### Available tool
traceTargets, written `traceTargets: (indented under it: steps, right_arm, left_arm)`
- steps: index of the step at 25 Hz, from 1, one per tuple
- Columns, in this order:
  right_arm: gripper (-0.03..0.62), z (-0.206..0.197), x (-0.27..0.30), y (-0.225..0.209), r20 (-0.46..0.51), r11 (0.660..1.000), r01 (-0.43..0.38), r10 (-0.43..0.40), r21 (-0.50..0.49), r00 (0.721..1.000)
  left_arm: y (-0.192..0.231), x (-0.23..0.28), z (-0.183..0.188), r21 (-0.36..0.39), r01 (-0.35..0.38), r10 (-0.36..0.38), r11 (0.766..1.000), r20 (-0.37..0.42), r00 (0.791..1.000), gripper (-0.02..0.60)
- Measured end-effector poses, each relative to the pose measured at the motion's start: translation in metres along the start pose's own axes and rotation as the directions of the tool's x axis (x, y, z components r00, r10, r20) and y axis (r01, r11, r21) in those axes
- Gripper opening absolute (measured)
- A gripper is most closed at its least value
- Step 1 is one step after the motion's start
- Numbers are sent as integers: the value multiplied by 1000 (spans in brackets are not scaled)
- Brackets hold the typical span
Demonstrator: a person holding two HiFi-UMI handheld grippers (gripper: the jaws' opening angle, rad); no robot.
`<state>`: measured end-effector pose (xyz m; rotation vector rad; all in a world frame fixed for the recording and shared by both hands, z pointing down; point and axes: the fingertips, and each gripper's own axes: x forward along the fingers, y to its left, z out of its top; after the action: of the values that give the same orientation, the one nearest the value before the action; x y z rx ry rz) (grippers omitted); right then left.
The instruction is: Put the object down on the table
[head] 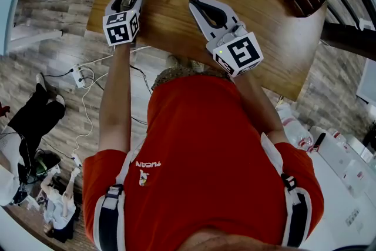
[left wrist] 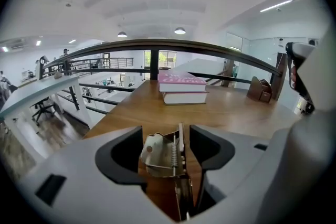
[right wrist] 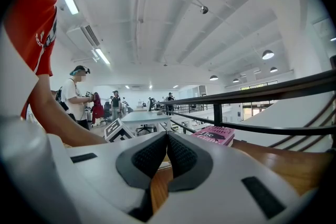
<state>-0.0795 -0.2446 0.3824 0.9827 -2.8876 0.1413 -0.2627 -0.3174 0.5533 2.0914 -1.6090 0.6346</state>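
- The wooden table [head: 252,20] is cut off at the top of the head view, as is the pink book stack [left wrist: 182,87] lying on it.
- Right gripper [right wrist: 167,139], on the near side of the table from the books: jaws closed tip to tip, nothing between them.
- Left gripper [left wrist: 167,140], also nearer than the books: jaws spread wide, gripping nothing.
- A metal spring clip [left wrist: 157,153] stands on edge on the table between those open jaws. Whether it brushes a pad is hard to tell.
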Motion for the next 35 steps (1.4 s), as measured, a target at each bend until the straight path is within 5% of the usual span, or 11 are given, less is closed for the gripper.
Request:
traceTargets:
  steps: [8,15,20,26,30,35]
  right_arm:
    - [25,1,-1,2,-1,1000,-2,2,0,1000]
    - [25,4,-2,2,19,1000,-10,10,7,1000]
    - [25,8,-3,8,42,999,-33,33,14,999]
    - [25,19,-1,13,85,998,-65,64,17,994]
    - [25,36,-3,12,120,996,-83,84,-12,989]
    - [25,61,-9,12,178,995,-92,95,-23,979]
  left_arm:
    - [17,-9,4,-6,-31,31,1000,37,999,273]
    - [0,-44,40,-3,6,-5,1000,205,979,272]
    - [-23,-83,74,2,43,-41,999,347,937,231]
    - [-48,-134,111,15,76,-74,997,500,863,103]
    - [-62,-166,124,10,88,-79,996,560,825,25]
    - [-79,-193,135,-4,118,-92,993,606,790,9]
